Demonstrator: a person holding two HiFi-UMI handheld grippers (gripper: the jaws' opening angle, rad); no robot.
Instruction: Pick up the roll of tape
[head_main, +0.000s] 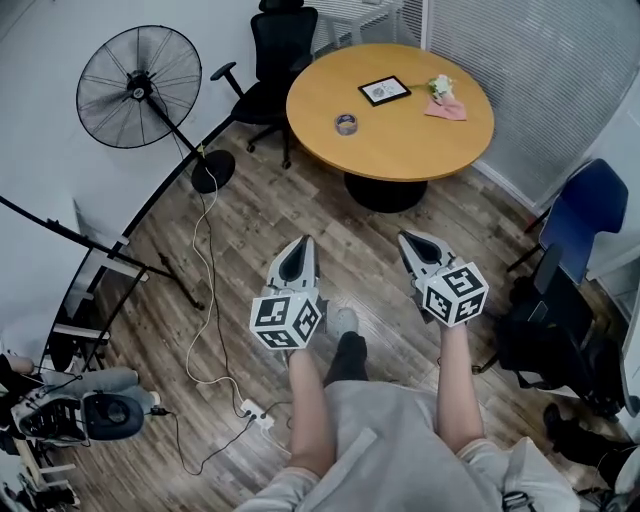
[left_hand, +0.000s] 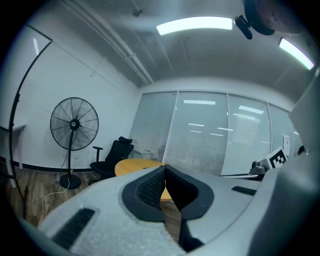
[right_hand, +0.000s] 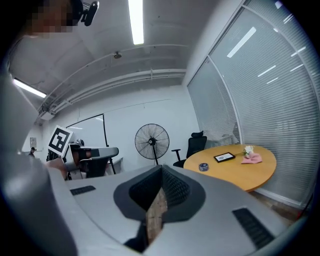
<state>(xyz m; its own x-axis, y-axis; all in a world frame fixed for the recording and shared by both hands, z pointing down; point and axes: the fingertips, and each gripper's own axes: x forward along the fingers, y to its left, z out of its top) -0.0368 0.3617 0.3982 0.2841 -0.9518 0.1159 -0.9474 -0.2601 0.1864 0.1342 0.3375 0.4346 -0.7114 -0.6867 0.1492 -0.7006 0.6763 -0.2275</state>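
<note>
While the left gripper (head_main: 299, 243) and right gripper (head_main: 413, 239) hang over the wooden floor (head_main: 250, 215), jaws together and empty, the roll of tape (head_main: 346, 124) lies flat on the round table (head_main: 400, 150), well ahead and between their lines; the left one seems slightly nearer.

A round wooden table (head_main: 400, 145) stands on a dark pedestal (head_main: 385, 192) on the plank floor (head_main: 250, 230), and most of its yellow-brown top is bare. Toward its left edge a roll of tape (head_main: 346, 124) lies flat with its hole upward, apart from everything else, and a little further in a dark-framed picture (head_main: 384, 90) lies face up. Over on the right side sits a crumpled pink cloth (head_main: 446, 109), with a small bunch of white flowers (head_main: 440, 86) touching its far end.
</note>
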